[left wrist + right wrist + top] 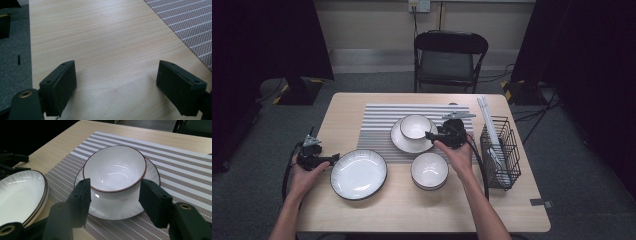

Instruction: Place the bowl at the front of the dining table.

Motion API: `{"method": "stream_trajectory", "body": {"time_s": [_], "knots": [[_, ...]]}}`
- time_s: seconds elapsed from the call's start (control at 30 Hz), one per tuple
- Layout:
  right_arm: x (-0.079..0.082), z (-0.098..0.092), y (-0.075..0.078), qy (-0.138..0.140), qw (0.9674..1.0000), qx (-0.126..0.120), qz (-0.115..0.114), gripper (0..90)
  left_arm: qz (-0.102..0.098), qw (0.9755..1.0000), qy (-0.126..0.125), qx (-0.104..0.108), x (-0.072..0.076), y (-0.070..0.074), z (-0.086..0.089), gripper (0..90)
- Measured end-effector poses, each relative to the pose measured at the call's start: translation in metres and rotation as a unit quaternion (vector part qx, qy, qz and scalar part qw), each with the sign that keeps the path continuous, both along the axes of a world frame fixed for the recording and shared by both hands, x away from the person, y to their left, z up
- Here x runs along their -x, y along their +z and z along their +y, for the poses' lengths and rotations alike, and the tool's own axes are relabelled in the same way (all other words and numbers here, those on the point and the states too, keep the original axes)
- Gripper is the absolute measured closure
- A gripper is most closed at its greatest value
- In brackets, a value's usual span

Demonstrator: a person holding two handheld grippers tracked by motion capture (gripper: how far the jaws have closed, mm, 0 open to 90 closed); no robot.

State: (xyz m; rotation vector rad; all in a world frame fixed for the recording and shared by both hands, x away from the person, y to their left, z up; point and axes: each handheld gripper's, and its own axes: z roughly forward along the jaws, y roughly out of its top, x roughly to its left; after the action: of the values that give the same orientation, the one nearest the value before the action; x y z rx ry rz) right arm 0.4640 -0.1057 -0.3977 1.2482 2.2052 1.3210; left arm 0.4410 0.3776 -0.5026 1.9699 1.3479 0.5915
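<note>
- The right gripper (430, 136) sits at about 3 o'clock of the bowl (415, 126) in the high view, pointing toward 9 o'clock, its jaws apart; in the right gripper view the two black pads (80, 199) stand on either side of the bowl's near wall, and I cannot tell whether they touch it.
- The bowl stands upright on a small plate (398, 141), which rests on the striped placemat (377, 122) near the table's middle.
- The left gripper (334, 158) rests low at the table's 9 o'clock edge, jaws wide apart with bare wood between them, its tips just beside the rim of the large plate (358, 174).
- A second bowl (429, 171) sits at 5 o'clock of the small plate, off the mat.
- A wire basket (500, 152) stands at the table's (412, 210) 3 o'clock side, holding long white sticks.
</note>
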Motion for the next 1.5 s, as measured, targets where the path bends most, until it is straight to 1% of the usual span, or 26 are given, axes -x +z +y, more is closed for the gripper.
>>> {"method": "stream_trajectory", "body": {"time_s": [0.17,0.23,0.3,0.4,0.47,0.53,0.57,0.6,0.67,0.73,0.8,0.9,1.0,1.17,1.27,1.33,1.4,1.5], "knots": [[0.007,-0.006,0.003,0.006,0.9999,-0.012,0.008,42.5,0.000,1.0000,0.000,0.000,0.000,0.000,0.000,16.0],[0.011,-0.007,0.005,0.014,0.9995,-0.026,0.011,41.7,0.000,1.0000,-0.001,0.000,0.000,0.000,0.000,16.0],[0.015,-0.007,0.008,0.012,0.9997,-0.023,0.003,41.6,0.000,1.0000,0.000,0.000,0.000,0.000,0.000,16.1],[0.019,-0.009,0.009,0.014,0.9996,-0.024,0.003,41.2,0.000,1.0000,0.000,0.000,0.000,0.000,0.000,16.0],[0.021,-0.012,0.009,0.019,0.9991,-0.036,0.012,40.8,0.000,1.0000,0.000,0.000,0.000,0.000,0.000,16.0],[0.024,-0.013,0.010,0.013,0.9996,-0.026,0.006,40.3,0.000,1.0000,0.000,0.000,0.000,0.000,0.000,16.1],[0.025,-0.014,0.010,0.013,0.9996,-0.025,0.005,40.1,0.000,1.0000,0.000,0.000,0.000,0.000,0.000,16.1],[0.026,-0.015,0.011,0.016,0.9995,-0.027,0.005,40.0,0.000,1.0000,0.000,0.000,0.000,0.000,0.000,16.1],[0.029,-0.017,0.012,0.015,0.9995,-0.028,0.000,40.0,-0.001,1.0000,0.000,0.002,0.000,0.000,0.000,16.1],[0.033,-0.018,0.014,0.014,0.9995,-0.028,0.001,38.9,0.000,1.0000,-0.001,0.001,0.000,0.000,0.000,16.0],[0.037,-0.020,0.015,0.015,0.9996,-0.024,-0.006,39.0,0.000,1.0000,-0.001,0.000,0.000,0.000,0.000,16.0],[0.043,-0.025,0.017,0.012,0.9995,-0.027,-0.007,39.1,-0.001,1.0000,-0.001,0.002,-0.001,0.000,0.000,15.8],[0.049,-0.031,0.018,0.013,0.9994,-0.028,-0.016,39.5,-0.001,1.0000,-0.001,0.002,-0.001,0.000,0.000,15.9],[0.055,-0.040,0.019,0.008,0.9995,-0.027,-0.016,39.2,-0.001,1.0000,-0.001,0.002,-0.001,0.000,0.000,15.9],[0.061,-0.044,0.022,-0.002,0.9993,-0.024,-0.029,40.3,-0.001,1.0000,-0.001,0.002,-0.001,0.000,0.000,15.8],[0.063,-0.047,0.025,0.000,0.9992,-0.024,-0.030,40.3,0.000,1.0000,-0.001,0.002,-0.001,0.000,0.000,15.8],[0.066,-0.049,0.029,-0.003,0.9992,-0.017,-0.037,40.3,-0.001,1.0000,-0.001,0.002,-0.001,0.000,0.000,15.9],[0.069,-0.053,0.030,0.001,0.9993,-0.021,-0.031,40.1,-0.001,1.0000,-0.001,0.002,-0.001,0.000,0.000,15.8]]}}
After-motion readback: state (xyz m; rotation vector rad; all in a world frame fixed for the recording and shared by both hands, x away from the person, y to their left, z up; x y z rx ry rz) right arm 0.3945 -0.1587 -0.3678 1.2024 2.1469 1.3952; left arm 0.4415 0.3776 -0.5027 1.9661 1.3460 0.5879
